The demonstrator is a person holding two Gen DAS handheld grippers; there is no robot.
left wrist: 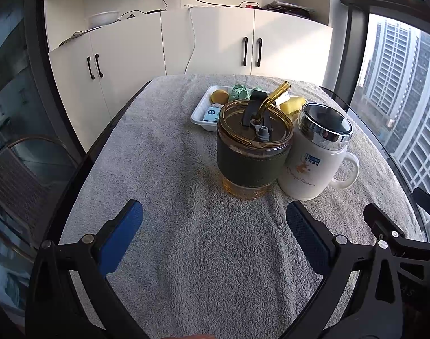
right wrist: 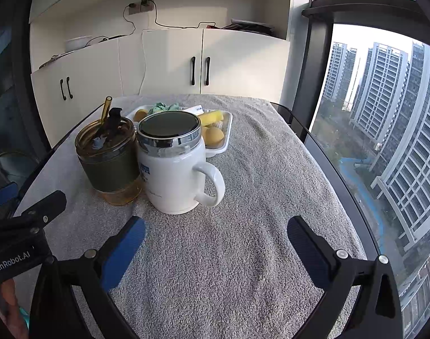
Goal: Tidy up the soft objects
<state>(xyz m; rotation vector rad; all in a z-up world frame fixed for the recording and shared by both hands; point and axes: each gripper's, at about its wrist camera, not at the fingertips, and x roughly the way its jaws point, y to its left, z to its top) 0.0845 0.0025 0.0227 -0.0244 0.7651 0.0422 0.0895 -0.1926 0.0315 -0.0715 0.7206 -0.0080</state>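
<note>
A white tray (left wrist: 198, 118) (right wrist: 225, 139) at the far side of the grey towel holds soft items: a green crumpled piece (left wrist: 238, 91) (right wrist: 163, 108), yellow-orange round pieces (left wrist: 219, 96) (right wrist: 214, 136), a yellow block (left wrist: 292, 104) (right wrist: 212, 117) and a small packet (left wrist: 210, 113). An amber glass cup with a straw (left wrist: 253, 152) (right wrist: 109, 158) and a white lidded mug (left wrist: 313, 155) (right wrist: 175, 166) stand in front of the tray. My left gripper (left wrist: 215, 226) and right gripper (right wrist: 216, 240) are both open and empty, above the towel, short of the cups.
The grey towel (left wrist: 186, 254) (right wrist: 257, 197) covers a dark glass table (right wrist: 342, 175). White cabinets (left wrist: 130, 48) stand behind. A window (right wrist: 384, 113) runs along the right. A chair (left wrist: 20, 175) is at the left. The left gripper's body (right wrist: 23, 226) shows in the right wrist view.
</note>
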